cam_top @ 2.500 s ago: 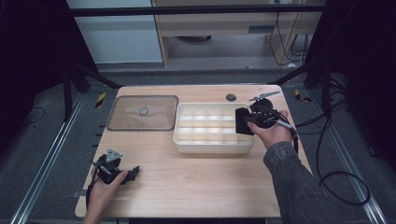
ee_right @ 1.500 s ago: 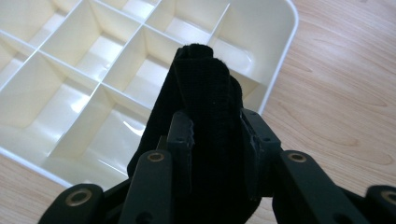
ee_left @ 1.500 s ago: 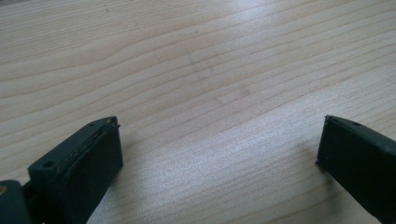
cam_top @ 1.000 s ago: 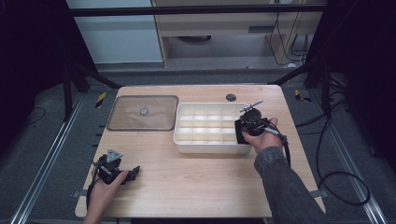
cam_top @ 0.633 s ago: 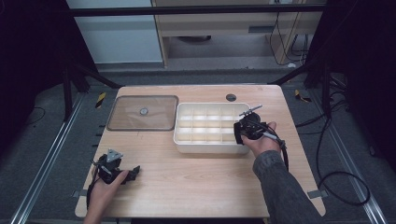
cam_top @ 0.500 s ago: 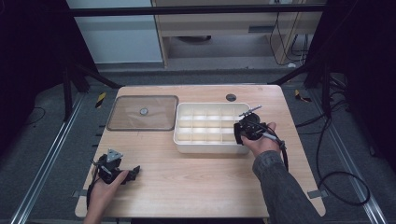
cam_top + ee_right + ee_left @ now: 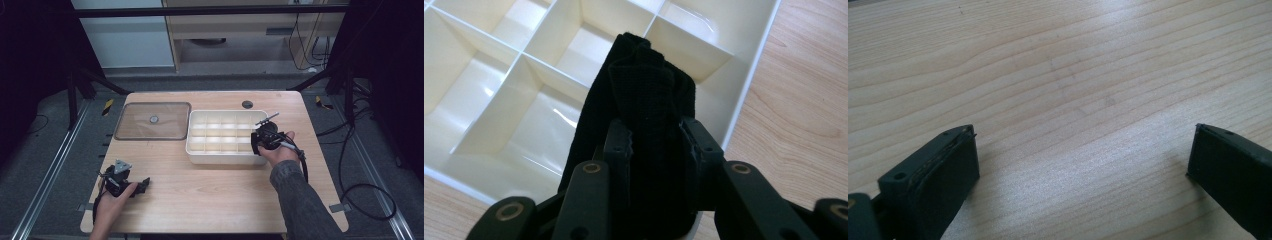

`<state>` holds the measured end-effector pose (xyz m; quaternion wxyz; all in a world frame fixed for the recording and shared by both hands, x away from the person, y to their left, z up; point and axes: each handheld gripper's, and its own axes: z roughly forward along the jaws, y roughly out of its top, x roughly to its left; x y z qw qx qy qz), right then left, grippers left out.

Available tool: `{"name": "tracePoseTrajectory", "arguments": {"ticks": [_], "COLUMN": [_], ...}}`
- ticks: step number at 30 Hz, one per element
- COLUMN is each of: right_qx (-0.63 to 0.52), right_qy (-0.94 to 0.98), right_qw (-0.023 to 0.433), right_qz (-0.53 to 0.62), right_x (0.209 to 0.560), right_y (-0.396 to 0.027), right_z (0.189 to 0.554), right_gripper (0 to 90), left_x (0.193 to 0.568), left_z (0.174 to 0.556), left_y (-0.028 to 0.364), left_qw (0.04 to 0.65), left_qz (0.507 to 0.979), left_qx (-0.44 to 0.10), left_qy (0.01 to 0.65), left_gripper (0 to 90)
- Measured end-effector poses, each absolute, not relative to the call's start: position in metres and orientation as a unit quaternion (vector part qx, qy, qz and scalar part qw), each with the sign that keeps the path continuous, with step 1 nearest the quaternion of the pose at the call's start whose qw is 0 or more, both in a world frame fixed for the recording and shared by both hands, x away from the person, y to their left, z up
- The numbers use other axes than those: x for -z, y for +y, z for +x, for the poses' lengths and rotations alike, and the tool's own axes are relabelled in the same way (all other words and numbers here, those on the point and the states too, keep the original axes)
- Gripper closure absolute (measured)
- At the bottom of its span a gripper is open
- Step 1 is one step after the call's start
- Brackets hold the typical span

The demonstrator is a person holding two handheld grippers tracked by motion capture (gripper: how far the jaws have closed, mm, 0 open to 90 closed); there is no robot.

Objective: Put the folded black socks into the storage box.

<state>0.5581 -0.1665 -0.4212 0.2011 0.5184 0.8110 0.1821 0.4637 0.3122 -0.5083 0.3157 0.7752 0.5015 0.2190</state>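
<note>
wooden table; right claw grips black cloth.

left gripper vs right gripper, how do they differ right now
The left gripper has its jaws spread wide with nothing between them, low over bare table near the front left corner. The right gripper is closed on a folded black cloth, held over the white divided tray at its right end. Both are hand-held with black jaws.

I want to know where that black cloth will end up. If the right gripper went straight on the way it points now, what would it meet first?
Probably the white divided tray: the right gripper, shut on the black cloth, points down into a compartment near the tray's corner, so the cloth would likely touch that floor first.
</note>
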Motion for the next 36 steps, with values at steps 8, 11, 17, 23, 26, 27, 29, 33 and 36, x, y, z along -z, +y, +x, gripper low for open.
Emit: {"name": "tracePoseTrajectory", "arguments": {"ticks": [8,11,17,23,26,27,29,33,36], "right_qx": [-0.169,-0.163,-0.159,-0.158,-0.156,-0.155,-0.151,-0.145,-0.144], "right_qy": [0.815,0.818,0.818,0.820,0.821,0.821,0.823,0.824,0.824], "right_qw": [0.202,0.202,0.194,0.195,0.196,0.197,0.199,0.198,0.197], "right_qz": [0.515,0.514,0.517,0.515,0.514,0.513,0.511,0.511,0.512], "right_x": [0.4233,0.4255,0.4252,0.4253,0.4254,0.4255,0.4260,0.4268,0.4267], "right_y": [-0.1648,-0.1642,-0.1643,-0.1644,-0.1637,-0.1635,-0.1628,-0.1618,-0.1614], "right_z": [0.5586,0.5580,0.5590,0.5591,0.5593,0.5592,0.5586,0.5591,0.5589], "right_gripper": [69.0,69.2,69.2,69.2,69.1,69.1,69.1,68.9,68.9], "left_x": [0.5083,0.5083,0.5083,0.5083,0.5083,0.5083,0.5083,0.5085,0.5084], "left_z": [0.4637,0.4637,0.4637,0.4637,0.4637,0.4637,0.4638,0.4638,0.4638], "left_y": [0.3122,0.3122,0.3122,0.3122,0.3123,0.3123,0.3122,0.3118,0.3118], "left_qw": [0.316,0.315,0.316,0.316,0.316,0.315,0.316,0.316,0.316], "left_qz": [0.775,0.775,0.775,0.775,0.775,0.775,0.775,0.774,0.774], "left_qx": [-0.219,-0.219,-0.219,-0.219,-0.219,-0.219,-0.219,-0.219,-0.219], "left_qy": [0.501,0.501,0.501,0.501,0.501,0.501,0.501,0.503,0.503], "left_gripper": [0.0,0.0,0.0,0.0,0.0,0.0,0.0,0.0,0.0]}}
